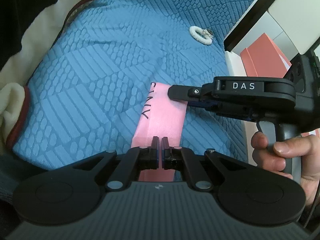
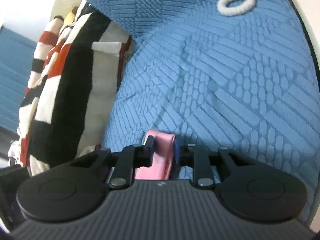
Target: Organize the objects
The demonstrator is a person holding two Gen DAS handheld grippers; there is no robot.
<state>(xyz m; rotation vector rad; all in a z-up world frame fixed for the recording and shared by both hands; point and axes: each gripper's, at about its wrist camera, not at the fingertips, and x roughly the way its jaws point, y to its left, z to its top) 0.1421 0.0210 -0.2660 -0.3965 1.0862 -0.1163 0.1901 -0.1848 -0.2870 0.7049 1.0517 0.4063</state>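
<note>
On the blue bed cover [image 1: 96,84], we are clamping the pink box [image 1: 164,116] at its far end with the right tool [image 2: 163,150], its long axis running back to our clenched, empty left tool [image 1: 159,143]

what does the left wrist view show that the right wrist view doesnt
Only the left wrist view: the right gripper from the side with the hand on its handle, black lettering on the pink box, an orange folder, and the left gripper shut over the box's near end.

Only the right wrist view: a red, black and white striped cloth, and the right gripper's fingers closed on the box's end.

Both: the pink box, the blue blanket and the white fluffy cuff.
</note>
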